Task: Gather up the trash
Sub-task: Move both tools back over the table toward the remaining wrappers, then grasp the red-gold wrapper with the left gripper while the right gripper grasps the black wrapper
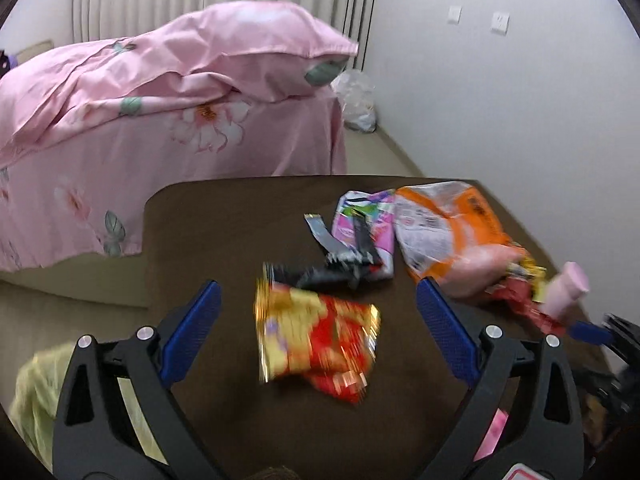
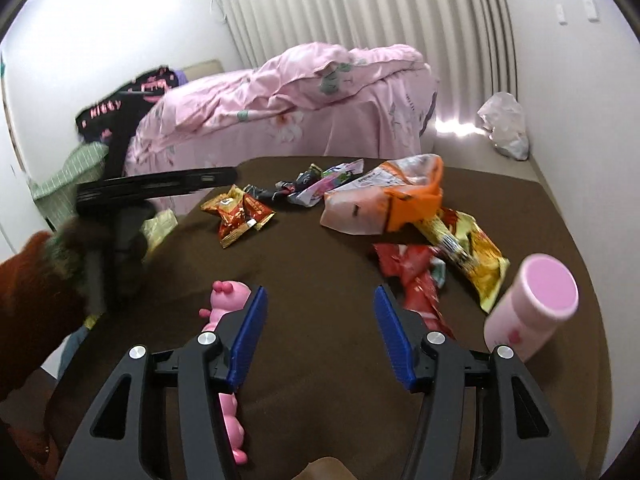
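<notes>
Under my left gripper (image 1: 318, 308) the brown table (image 1: 224, 232) carries a red-gold snack packet (image 1: 316, 340) between my fingers, black wrappers (image 1: 340, 272) just beyond, an orange bag (image 1: 448, 232) and pink bottle (image 1: 566, 288) further right.

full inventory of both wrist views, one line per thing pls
table: 1, dark brown, under all the trash
red-gold wrapper: 1, between the left jaws in the left view
black wrappers: a small cluster, count unclear, mid table
pink-white wrapper: 1, far side of table
orange bag: 1, orange and white, far right
yellow wrapper: 1, right, beside orange bag
red wrapper: 1, near right jaws
pink bottle: 1, right table edge
pink toy: 1, near left edge of table
bed: 1, pink floral cover, behind table
white plastic bag: 1, floor by the wall
left gripper: 1, black with blue pads, open
right gripper: 1, same, open, empty
</notes>
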A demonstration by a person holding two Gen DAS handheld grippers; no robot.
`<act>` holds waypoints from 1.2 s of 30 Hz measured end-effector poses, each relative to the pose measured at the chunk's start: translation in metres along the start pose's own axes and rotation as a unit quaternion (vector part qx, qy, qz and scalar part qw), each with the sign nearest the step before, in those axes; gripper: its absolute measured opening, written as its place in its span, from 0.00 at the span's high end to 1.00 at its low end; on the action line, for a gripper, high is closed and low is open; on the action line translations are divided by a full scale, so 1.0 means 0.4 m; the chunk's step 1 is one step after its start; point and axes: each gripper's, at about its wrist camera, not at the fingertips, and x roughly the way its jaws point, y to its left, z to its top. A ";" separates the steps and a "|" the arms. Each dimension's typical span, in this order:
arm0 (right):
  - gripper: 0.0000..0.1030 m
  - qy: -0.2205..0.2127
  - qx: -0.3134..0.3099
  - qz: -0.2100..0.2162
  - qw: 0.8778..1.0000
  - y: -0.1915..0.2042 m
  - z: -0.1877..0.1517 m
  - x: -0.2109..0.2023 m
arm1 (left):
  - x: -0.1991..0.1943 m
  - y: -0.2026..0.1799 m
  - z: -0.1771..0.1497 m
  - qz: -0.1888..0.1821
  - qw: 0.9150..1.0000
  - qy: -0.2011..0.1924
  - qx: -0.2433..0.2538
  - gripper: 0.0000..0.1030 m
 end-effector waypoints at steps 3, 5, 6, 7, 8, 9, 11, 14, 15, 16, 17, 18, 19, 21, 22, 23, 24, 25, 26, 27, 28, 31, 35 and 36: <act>0.49 -0.008 0.006 0.002 1.000 -0.012 -0.011 -0.003 | 0.075 -0.009 0.030 0.005 0.999 0.028 0.019 0.11; 0.49 -0.010 0.004 -0.003 1.000 -0.015 -0.018 -0.003 | 0.123 -0.019 0.048 -0.004 0.998 0.056 0.028 0.13; 0.49 -0.012 0.004 -0.004 1.000 -0.016 -0.020 -0.001 | 0.142 -0.021 0.054 -0.007 0.997 0.070 0.028 0.15; 0.49 -0.013 0.005 -0.003 1.000 -0.017 -0.023 0.001 | 0.164 -0.021 0.058 -0.003 0.996 0.087 0.025 0.18; 0.49 -0.013 0.005 -0.002 1.000 -0.020 -0.027 -0.001 | 0.177 -0.024 0.059 -0.001 0.995 0.098 0.022 0.18; 0.49 -0.012 0.006 -0.002 1.000 -0.022 -0.029 0.000 | 0.182 -0.026 0.058 -0.001 0.994 0.104 0.019 0.19; 0.49 -0.006 0.010 0.000 1.000 -0.025 -0.033 0.005 | 0.187 -0.031 0.051 0.005 0.993 0.117 0.012 0.53; 0.49 -0.011 0.009 0.006 1.000 -0.025 -0.031 0.001 | 0.158 -0.042 0.026 0.009 0.993 0.119 0.010 0.60; 0.49 -0.012 0.007 0.006 1.000 -0.024 -0.027 0.003 | 0.146 -0.044 0.015 -0.002 0.993 0.120 0.007 0.61; 0.49 -0.011 0.001 0.003 1.000 -0.021 -0.023 0.005 | 0.128 -0.048 -0.001 -0.012 0.993 0.121 0.006 0.61; 0.49 -0.010 -0.004 0.000 1.000 -0.016 -0.017 0.006 | 0.111 -0.053 -0.017 -0.021 0.992 0.122 0.008 0.61; 0.49 -0.010 -0.008 -0.002 1.000 -0.012 -0.012 0.008 | 0.091 -0.057 -0.037 -0.032 0.992 0.122 0.010 0.61; 0.49 -0.012 -0.013 -0.003 1.000 -0.006 -0.002 0.008 | 0.078 -0.058 -0.048 -0.039 0.992 0.122 0.010 0.61; 0.49 -0.013 -0.015 0.001 1.000 -0.001 0.010 0.010 | 0.044 -0.054 -0.072 -0.058 0.991 0.117 0.000 0.61; 0.49 -0.012 -0.017 0.003 1.000 0.005 0.020 0.014 | 0.023 -0.045 -0.083 -0.067 0.991 0.113 -0.010 0.58; 0.49 -0.012 -0.021 0.004 1.000 0.012 0.030 0.018 | 0.002 -0.036 -0.092 -0.070 0.992 0.106 -0.022 0.53; 0.49 -0.011 -0.029 0.007 0.999 0.024 0.045 0.027 | -0.012 -0.029 -0.098 -0.069 0.992 0.098 -0.032 0.51; 0.49 -0.009 -0.039 0.010 0.999 0.037 0.059 0.039 | -0.036 -0.018 -0.107 -0.066 0.993 0.086 -0.045 0.47; 0.49 -0.006 -0.047 0.014 0.999 0.046 0.073 0.050 | -0.064 -0.007 -0.117 -0.058 0.994 0.071 -0.058 0.43; 0.49 0.001 -0.059 0.019 0.998 0.061 0.096 0.074 | -0.084 -0.001 -0.120 -0.052 0.995 0.059 -0.067 0.41; 0.49 0.005 -0.064 0.024 0.998 0.071 0.110 0.090 | -0.112 0.013 -0.129 -0.045 0.995 0.042 -0.080 0.39; 0.49 0.031 -0.076 0.052 0.995 0.104 0.169 0.184 | -0.182 0.051 -0.161 -0.025 0.992 0.004 -0.121 0.38; 0.49 0.076 -0.095 0.055 0.991 0.145 0.224 0.339 | -0.231 0.097 -0.209 -0.008 0.986 -0.003 -0.167 0.38; 0.49 0.084 -0.095 0.053 0.991 0.149 0.230 0.363 | -0.237 0.106 -0.223 -0.013 0.984 0.001 -0.179 0.38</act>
